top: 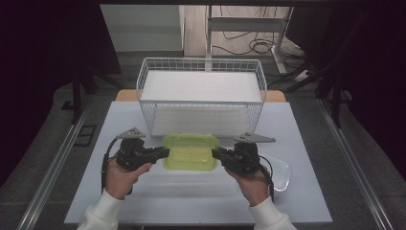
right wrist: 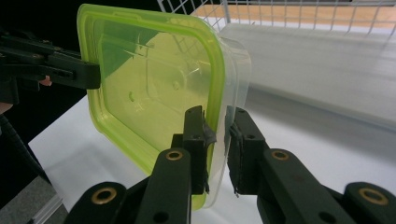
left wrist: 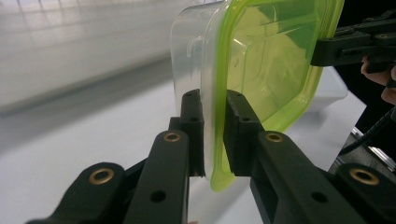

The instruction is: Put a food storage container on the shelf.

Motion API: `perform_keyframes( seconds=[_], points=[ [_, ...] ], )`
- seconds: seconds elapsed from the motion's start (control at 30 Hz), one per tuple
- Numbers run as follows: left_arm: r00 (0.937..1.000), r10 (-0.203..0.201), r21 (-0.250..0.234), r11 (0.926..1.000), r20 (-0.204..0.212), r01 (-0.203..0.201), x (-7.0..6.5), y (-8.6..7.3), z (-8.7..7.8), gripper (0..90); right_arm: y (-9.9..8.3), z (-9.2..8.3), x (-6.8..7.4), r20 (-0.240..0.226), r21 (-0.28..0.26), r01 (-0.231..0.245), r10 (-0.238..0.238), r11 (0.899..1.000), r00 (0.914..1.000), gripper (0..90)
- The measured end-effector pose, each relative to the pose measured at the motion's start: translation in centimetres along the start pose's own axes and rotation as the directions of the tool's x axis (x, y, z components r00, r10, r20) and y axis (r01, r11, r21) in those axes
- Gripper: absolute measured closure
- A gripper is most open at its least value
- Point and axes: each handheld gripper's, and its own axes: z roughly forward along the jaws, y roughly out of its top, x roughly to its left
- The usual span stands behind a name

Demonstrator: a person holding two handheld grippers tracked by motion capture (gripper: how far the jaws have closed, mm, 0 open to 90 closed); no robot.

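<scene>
- Container (top: 190, 152): clear plastic box with a yellow-green lid, held between the two grippers over the near half of the table (top: 306, 191), just in front of the wire basket (top: 201, 91). Lid faces up in the high view.
- Left gripper (top: 165, 152): clenched on the container's left edge. In the left gripper view the lid rim (left wrist: 215, 154) passes between the two black jaws, both pads pressing on it.
- Right gripper (top: 215, 153): clenched on the opposite edge. In the right gripper view the jaws pinch the lid rim (right wrist: 215, 140) and the clear wall beside it.
- Hands: left hand (top: 122, 175) and right hand (top: 251, 184) each grasp a gripper body; white sleeves enter from the near edge.
- Wire basket: white, standing at the far side of the table, a white slab lying inside it.
- Second clear item (top: 280, 172): lies on the table beside the right hand; kind cannot be told.
</scene>
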Motion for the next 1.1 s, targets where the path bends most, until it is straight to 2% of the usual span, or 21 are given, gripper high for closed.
perform_keyframes(
  seconds=[0.13, 0.27, 0.33, 0.53, 0.7, 0.87, 0.97, 1.1],
  points=[
    [0.9997, 0.004, -0.012, 0.9999, 0.023, -0.004, -0.2, 1.0, 0.1, 79.6, 0.8, -0.6, 0.0, 0.014, -0.001, 0.014, -0.014, 1.0, 0.9998, 78.1],
    [0.9994, 0.01, -0.028, 0.9996, 0.034, -0.009, -0.5, 2.5, -0.1, 79.6, 2.7, -1.7, -0.1, 0.035, -0.016, 0.043, -0.042, 0.999, 0.9985, 78.0],
    [0.9993, 0.016, -0.029, 0.9995, 0.034, -0.015, -0.5, 3.0, -0.1, 79.6, 2.8, -1.7, -0.1, 0.035, -0.016, 0.044, -0.044, 0.999, 0.9984, 78.0],
    [0.9986, 0.049, -0.037, 0.9981, 0.018, -0.048, -1.2, 5.4, -0.4, 79.6, 4.7, -2.5, -0.7, 0.038, -0.032, 0.059, -0.058, 0.998, 0.9976, 77.6],
    [0.9975, 0.067, -0.048, 0.9967, 0.024, -0.066, -1.8, 7.6, -0.7, 79.6, 6.7, -3.5, -1.0, 0.042, -0.049, 0.073, -0.071, 0.996, 0.9966, 77.5],
    [0.9972, 0.067, -0.057, 0.9963, 0.035, -0.065, -2.0, 9.0, -0.8, 79.6, 8.1, -4.3, -1.0, 0.055, -0.057, 0.086, -0.083, 0.995, 0.9951, 77.5],
    [0.9964, 0.081, -0.058, 0.9952, 0.026, -0.079, -2.0, 9.8, -0.9, 79.6, 9.0, -4.5, -1.2, 0.061, -0.056, 0.092, -0.089, 0.994, 0.9941, 77.4],
    [0.9969, 0.078, -0.059, 0.9953, 0.015, -0.077, -1.9, 10.8, -0.9, 79.6, 10.1, -4.4, -1.7, 0.05, -0.054, 0.084, -0.081, 0.995, 0.9955, 77.3]
  ],
)
